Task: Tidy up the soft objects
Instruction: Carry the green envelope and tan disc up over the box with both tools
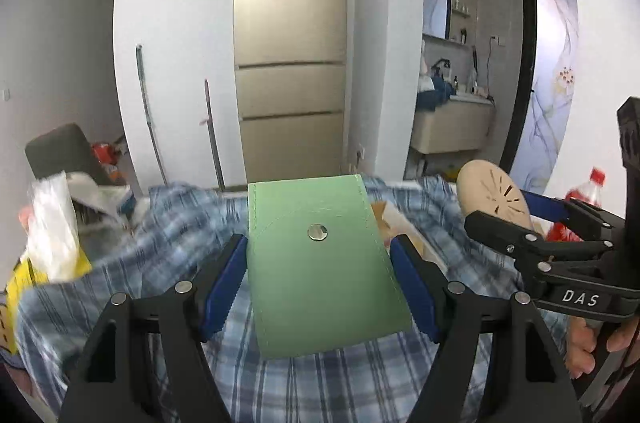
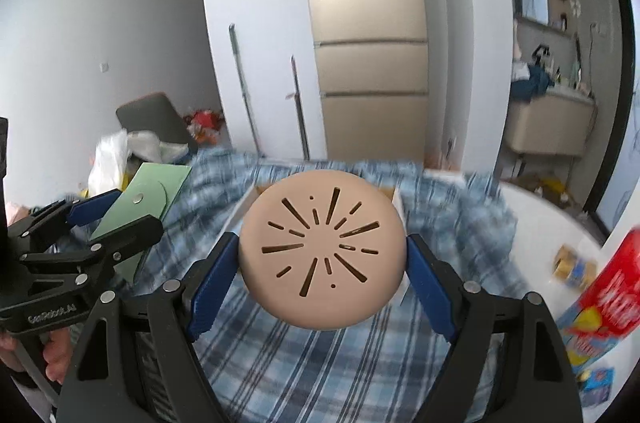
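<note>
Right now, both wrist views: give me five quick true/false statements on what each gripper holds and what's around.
1. The left gripper is shut on a green pouch. True.
2. The right gripper holds a red bottle. False: it is shut on a round beige pad; the red bottle stands off to the side.
3. A blue plaid cloth lies beneath both grippers. True.
4. The green pouch has a zipper. False: it shows a metal snap.
5. A tall beige fridge stands behind. True.

Green flat pouch [image 1: 320,263] and beige slotted round pad [image 2: 322,251] held above plaid cloth [image 2: 320,363].
</note>
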### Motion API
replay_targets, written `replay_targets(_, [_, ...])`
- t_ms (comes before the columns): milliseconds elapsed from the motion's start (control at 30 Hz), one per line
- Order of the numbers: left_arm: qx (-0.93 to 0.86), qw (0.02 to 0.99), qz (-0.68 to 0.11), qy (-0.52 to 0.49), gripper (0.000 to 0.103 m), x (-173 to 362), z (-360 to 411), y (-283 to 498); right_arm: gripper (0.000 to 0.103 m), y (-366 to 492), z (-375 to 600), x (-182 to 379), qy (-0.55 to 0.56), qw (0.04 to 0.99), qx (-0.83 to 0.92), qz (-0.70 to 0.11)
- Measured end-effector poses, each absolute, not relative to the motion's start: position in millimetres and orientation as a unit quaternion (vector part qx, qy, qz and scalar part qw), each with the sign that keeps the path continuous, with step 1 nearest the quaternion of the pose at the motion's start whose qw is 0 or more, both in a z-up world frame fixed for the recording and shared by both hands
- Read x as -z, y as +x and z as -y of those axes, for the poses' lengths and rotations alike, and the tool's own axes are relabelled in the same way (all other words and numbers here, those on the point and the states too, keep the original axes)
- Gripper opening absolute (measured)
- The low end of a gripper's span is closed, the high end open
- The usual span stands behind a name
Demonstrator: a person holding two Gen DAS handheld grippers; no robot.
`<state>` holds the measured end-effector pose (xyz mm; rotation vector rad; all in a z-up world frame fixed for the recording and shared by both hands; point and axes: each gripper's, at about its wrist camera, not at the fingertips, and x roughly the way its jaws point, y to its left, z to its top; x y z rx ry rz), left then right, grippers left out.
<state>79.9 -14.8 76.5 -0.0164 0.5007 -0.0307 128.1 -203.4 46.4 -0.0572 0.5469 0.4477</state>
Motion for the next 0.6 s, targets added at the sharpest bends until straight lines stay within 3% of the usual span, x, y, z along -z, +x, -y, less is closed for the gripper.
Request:
replay_targets(300, [0.009,0.974,-0.221,-0.046,0.075,-133,21,122,0.082,176,198,-93,-0.011,0.942,-0.219,-0.256])
replay_targets(600, [-0.004,0.971,-0.232,-0.059,0.075,-117,14,160,0.082,213,194,-77,0.008,0.949,-0.189,-0.252])
